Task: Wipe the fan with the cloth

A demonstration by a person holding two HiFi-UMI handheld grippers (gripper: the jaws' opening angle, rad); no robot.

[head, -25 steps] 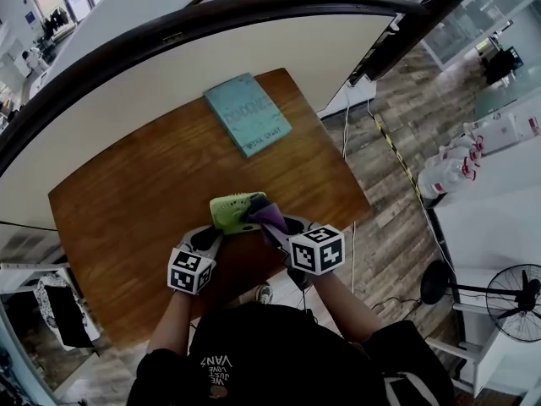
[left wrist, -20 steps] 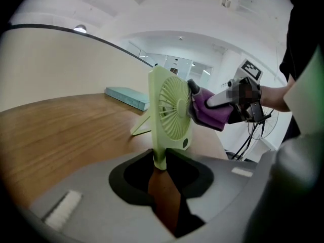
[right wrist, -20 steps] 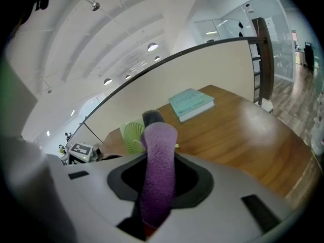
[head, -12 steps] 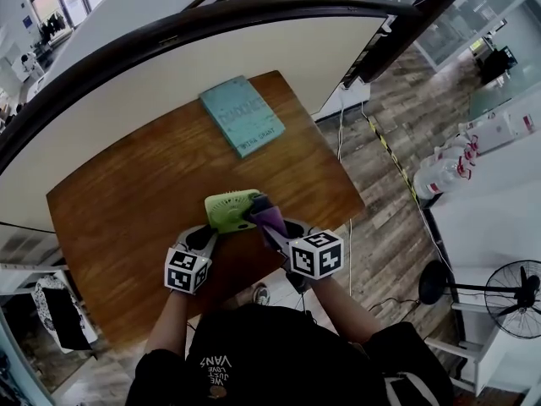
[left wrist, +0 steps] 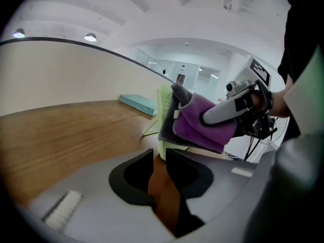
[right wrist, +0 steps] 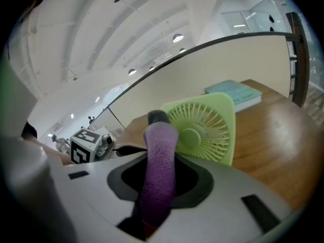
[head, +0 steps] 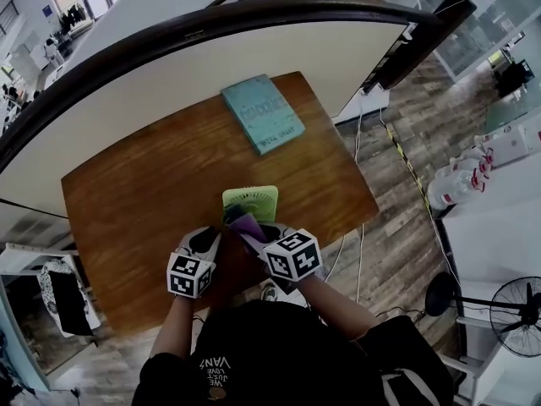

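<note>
Since a second ago the right tool (head: 256, 232) had swung across toward the left tool (head: 208, 240). It carried the cloth (head: 246, 223) from the fan's (head: 250, 202) right side onto its near face. Over the same second the fan had come up from a tilted lie to stand more squarely. We took this as a wiping stroke in progress across the front grille. The parts of the grille the cloth did not reach were probably still to do.

Tools: the right tool's jaws were clamped on the folded cloth, which stood up between them. The left tool's jaws stood narrow with the fan's lower edge between their tips. We judged that it was steadying the fan for the stroke.

Position: the fan stood close to the near edge of the counter (head: 135, 193), about midway along it. A teal book (head: 263, 112) lay well apart from it at the far edge.

Fan: pale green, with a thin square frame and rounded corners. The round grille had radial ribs and a plain hub at the centre. It looked upright in the left gripper view, seen nearly edge-on. What seemed to be a slim stand leg rested on the counter behind it.

Cloth: purple with a grey side, lying against the near face. In the right gripper view it covered the left part of the grille. No dust or marks could be made out on the ribs.
</note>
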